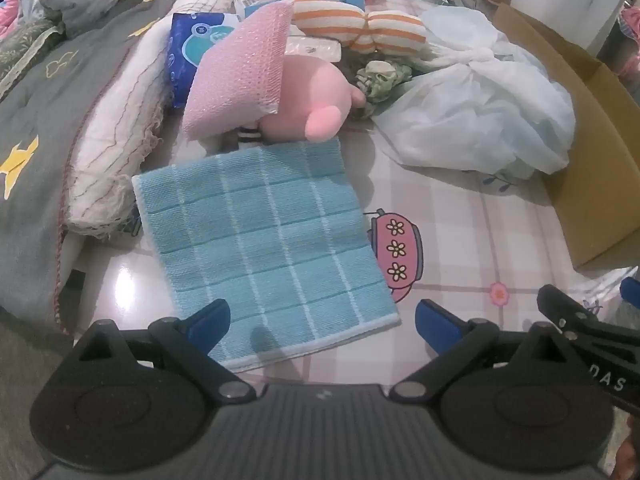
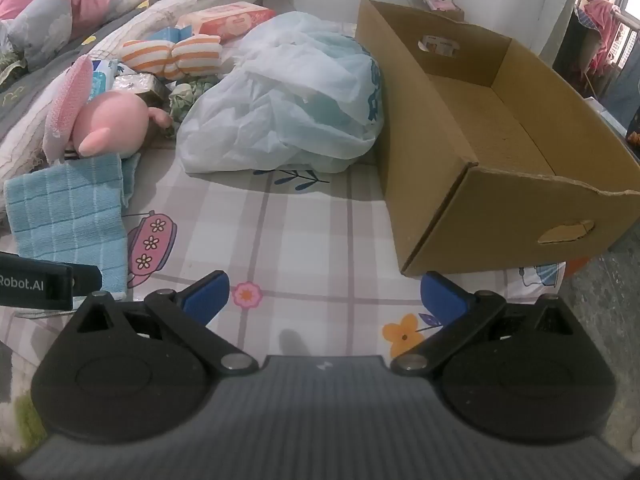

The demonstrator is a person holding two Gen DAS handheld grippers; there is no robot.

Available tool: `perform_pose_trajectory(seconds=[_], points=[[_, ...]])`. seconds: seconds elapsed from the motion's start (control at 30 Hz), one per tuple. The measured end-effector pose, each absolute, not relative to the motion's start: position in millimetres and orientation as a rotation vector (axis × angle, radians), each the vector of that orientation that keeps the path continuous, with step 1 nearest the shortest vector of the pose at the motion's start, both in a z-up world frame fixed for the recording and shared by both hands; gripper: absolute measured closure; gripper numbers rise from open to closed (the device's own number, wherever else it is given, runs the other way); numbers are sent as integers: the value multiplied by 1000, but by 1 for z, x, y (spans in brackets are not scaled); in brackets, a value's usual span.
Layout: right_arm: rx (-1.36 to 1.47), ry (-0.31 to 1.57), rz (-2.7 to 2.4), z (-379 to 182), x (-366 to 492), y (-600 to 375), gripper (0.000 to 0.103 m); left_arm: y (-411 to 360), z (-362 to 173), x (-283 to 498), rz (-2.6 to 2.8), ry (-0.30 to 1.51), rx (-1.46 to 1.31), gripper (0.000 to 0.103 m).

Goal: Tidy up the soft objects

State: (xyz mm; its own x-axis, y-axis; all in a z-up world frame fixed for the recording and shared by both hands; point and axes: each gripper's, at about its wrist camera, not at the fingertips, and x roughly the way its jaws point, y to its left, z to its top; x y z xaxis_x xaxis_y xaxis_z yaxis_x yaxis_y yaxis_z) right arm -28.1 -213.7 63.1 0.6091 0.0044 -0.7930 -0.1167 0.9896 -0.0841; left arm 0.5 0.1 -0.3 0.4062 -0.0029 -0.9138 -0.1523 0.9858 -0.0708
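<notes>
The left gripper (image 1: 322,320) hangs low over the near edge of a blue checked towel (image 1: 264,248), its jaws spread wide and holding nothing; the towel lies flat on the tabletop (image 1: 460,240), which wears a glossy plaid cover printed with flowers. Just behind the towel sits a pink plush toy (image 1: 312,104), its foot touching the towel's far edge, and a pink mesh sponge (image 1: 240,80) leans against the toy. Further back lie an orange-striped cushion (image 1: 360,24), a green scrunchie (image 1: 380,76) and a blue wipes packet (image 1: 192,48). To the right of this heap a crumpled white plastic bag (image 1: 480,120) rests beside the cardboard box (image 1: 592,184). The right gripper (image 2: 325,298) hovers over bare cover in front of the box, its jaws likewise released and apart, with nothing between them. From its view the open box (image 2: 500,200) stands upright at the right with its floor showing bare, the bag (image 2: 288,108) touching its left wall, and the towel (image 2: 68,216) well off to the left. A grey quilt (image 1: 40,140) bunches along the left side.
</notes>
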Motion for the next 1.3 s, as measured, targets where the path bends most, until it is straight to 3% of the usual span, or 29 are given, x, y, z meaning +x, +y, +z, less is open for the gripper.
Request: perform_pose_trajectory(seconds=[1.3], points=[[-124, 915, 68, 63, -26, -215, 1, 1, 0, 0, 97, 1139, -139, 3]])
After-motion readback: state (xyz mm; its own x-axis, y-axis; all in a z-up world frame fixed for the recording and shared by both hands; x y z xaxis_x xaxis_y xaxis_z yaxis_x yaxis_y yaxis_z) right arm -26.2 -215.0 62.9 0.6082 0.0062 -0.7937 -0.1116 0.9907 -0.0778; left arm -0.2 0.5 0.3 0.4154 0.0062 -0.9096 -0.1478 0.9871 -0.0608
